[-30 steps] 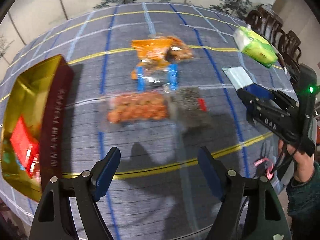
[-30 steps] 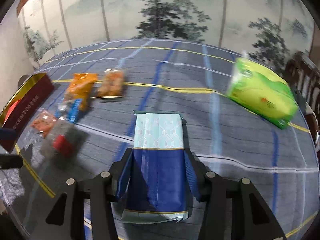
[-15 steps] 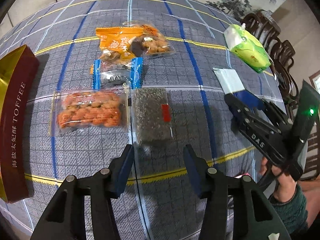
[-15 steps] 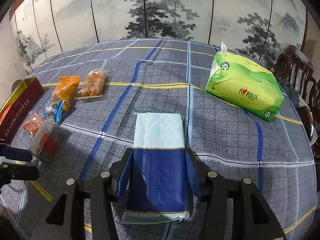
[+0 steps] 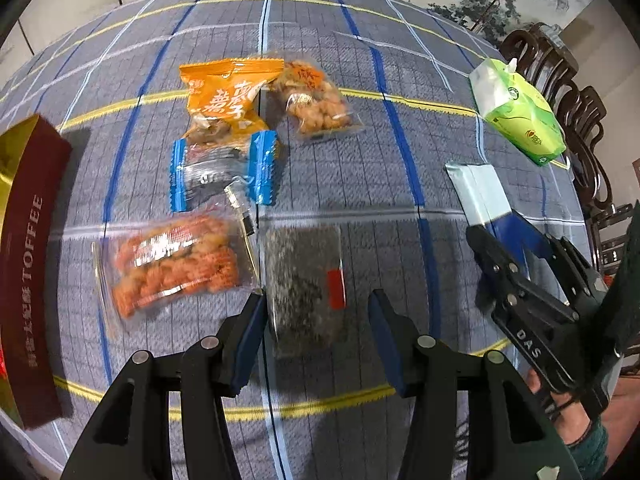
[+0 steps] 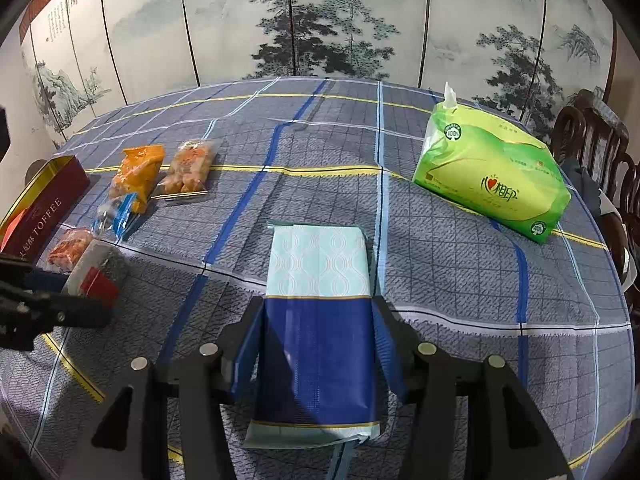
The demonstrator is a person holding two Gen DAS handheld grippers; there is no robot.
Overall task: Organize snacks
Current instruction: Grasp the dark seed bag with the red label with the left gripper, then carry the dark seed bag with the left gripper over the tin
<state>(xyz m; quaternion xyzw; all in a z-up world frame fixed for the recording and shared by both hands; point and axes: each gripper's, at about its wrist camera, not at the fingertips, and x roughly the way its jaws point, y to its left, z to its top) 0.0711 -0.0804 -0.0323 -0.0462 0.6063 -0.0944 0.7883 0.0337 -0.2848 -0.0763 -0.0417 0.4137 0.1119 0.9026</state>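
**Plaid-covered desk, snack packets grouped at the left**

A painted folding screen (image 6: pixel 320 20) stands behind the round desk (image 6: pixel 440 280) in its blue-grey plaid cloth. The green tissue pack (image 6: pixel 492 184) lies far right; the red toffee box (image 5: pixel 28 264) sits at the left edge. The right gripper (image 6: pixel 318 344) is clenched on a blue-and-mint packet (image 6: pixel 318 292) lying on the cloth. The left gripper (image 5: pixel 316 320) hangs released, straddling the near end of the dark seed packet (image 5: pixel 302 284), beside the orange-snack bag (image 5: pixel 176 260).
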